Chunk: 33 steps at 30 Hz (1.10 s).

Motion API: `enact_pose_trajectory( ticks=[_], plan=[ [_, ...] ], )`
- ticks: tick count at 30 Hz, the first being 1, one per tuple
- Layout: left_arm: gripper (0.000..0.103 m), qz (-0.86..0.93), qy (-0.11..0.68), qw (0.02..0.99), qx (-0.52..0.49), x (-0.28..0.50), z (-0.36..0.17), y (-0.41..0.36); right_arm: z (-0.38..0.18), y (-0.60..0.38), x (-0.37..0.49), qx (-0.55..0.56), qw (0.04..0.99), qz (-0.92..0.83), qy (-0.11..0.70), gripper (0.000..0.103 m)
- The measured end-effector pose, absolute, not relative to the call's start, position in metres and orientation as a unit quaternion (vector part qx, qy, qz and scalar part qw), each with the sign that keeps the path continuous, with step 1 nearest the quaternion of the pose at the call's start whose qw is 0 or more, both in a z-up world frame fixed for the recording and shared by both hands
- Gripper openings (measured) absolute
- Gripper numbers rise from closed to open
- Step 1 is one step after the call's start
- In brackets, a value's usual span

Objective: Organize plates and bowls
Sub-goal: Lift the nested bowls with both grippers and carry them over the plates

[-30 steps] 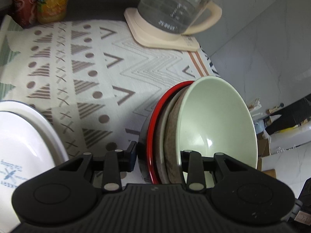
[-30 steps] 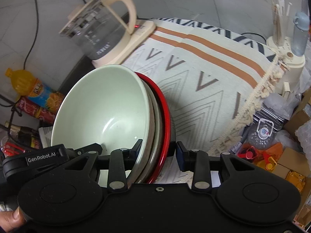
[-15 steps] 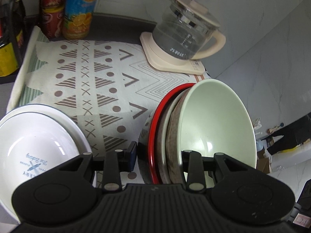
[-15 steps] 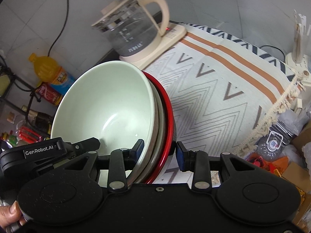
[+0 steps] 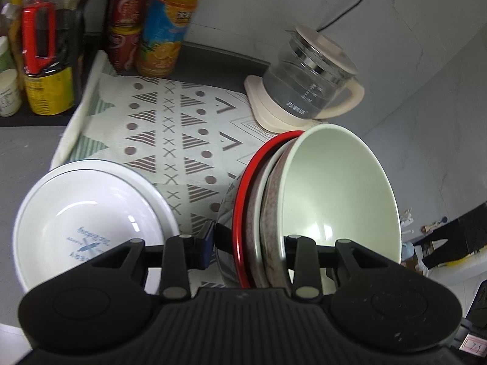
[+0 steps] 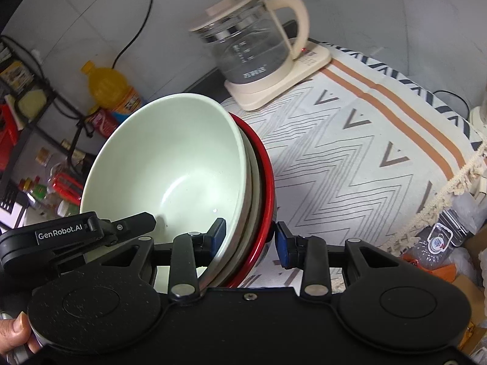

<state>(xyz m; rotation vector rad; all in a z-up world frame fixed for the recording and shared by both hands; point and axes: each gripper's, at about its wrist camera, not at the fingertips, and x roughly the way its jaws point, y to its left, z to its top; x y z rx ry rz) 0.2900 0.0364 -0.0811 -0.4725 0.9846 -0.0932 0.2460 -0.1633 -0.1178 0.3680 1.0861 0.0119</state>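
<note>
A nested stack of dishes is held up on edge above the patterned cloth. A pale green bowl faces outward, with a mottled brown dish, a white one and a red-rimmed plate behind it. My left gripper is shut across the stack's rims. In the right wrist view my right gripper clamps the same stack, green bowl on the left and red-rimmed plate on the right. The left gripper's body reaches in beside it. A white bowl with blue print rests on the cloth at left.
A glass kettle on a cream base stands at the cloth's far corner. An orange drink bottle, red cans and jars crowd the back left. Beyond the cloth's fringed edge lie boxes and containers. A person's thumb shows at the lower left.
Both grippers have risen and pulled back with the stack still clamped. More of the cloth, the white bowl and the bottles at the back has come into view.
</note>
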Motion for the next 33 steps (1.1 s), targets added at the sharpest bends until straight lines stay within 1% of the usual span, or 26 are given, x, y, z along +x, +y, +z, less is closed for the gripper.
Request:
enact_pose_trajectory(
  ticks=[17,33],
  plan=[
    [0.033,0.038,0.450,0.854,-0.256,0.252,-0.075,0.099,-0.125,-0.098,0.257,0.144,0.826,0.086,0.537,0.035],
    [0.033,0.098,0.454,0.839,-0.284,0.233,-0.097,0.159,-0.155,-0.036,0.269,0.106,0.803,0.143,0.568,0.035]
  ],
)
